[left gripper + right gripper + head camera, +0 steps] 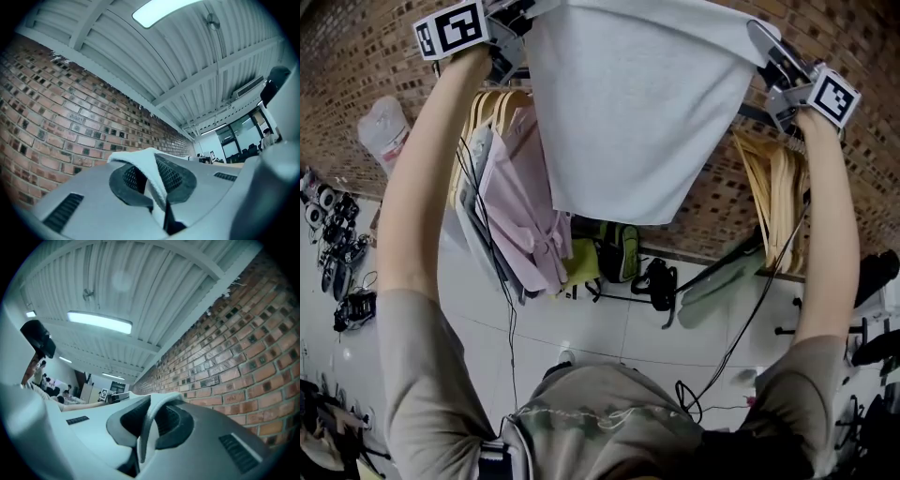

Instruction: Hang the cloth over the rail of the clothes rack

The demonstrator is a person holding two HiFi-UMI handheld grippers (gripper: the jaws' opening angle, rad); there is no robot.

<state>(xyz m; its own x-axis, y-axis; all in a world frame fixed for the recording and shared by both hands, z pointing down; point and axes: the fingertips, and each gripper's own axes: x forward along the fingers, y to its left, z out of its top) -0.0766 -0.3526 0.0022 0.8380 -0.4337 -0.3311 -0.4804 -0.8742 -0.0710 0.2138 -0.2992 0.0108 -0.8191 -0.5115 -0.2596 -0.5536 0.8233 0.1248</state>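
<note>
head: looks down from you | gripper views: close behind your jaws, facing up | shared: brick wall point(337, 56), 12 o'clock in head view

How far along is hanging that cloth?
Done: the cloth is picked up and spread. In hand: left tool and right tool each pinch a top corner, holding it high. Left: draping it over the rail and letting go.
</note>
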